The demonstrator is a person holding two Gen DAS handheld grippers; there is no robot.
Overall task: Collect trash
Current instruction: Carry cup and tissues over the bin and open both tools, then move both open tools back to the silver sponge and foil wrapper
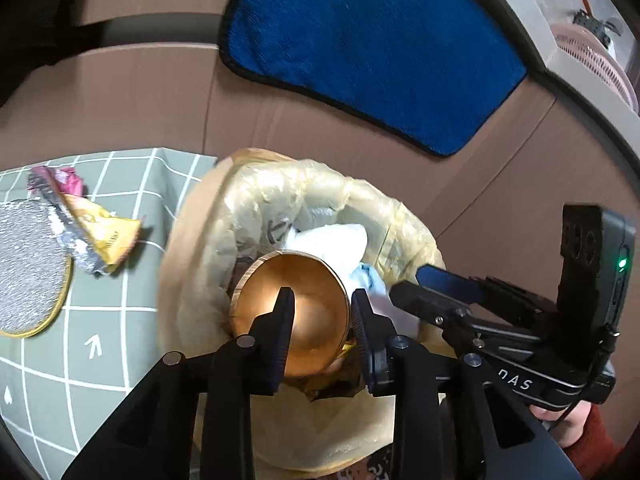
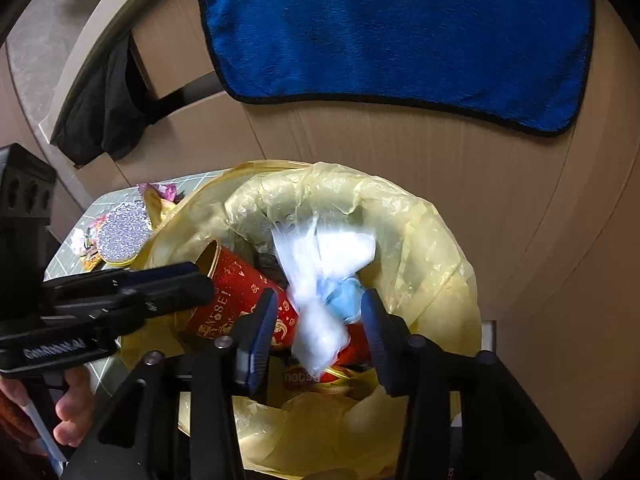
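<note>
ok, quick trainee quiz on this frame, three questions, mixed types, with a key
1. True or false: the red cup lies on its side in the lined bin.
2. What is between the fingers of the right gripper? A) a clear plastic bag B) a spoon C) a glass bottle
3. In a few words: what surface does the yellow wrapper rest on?

Key
1. True.
2. A.
3. The green checked cloth beside the bin.
</note>
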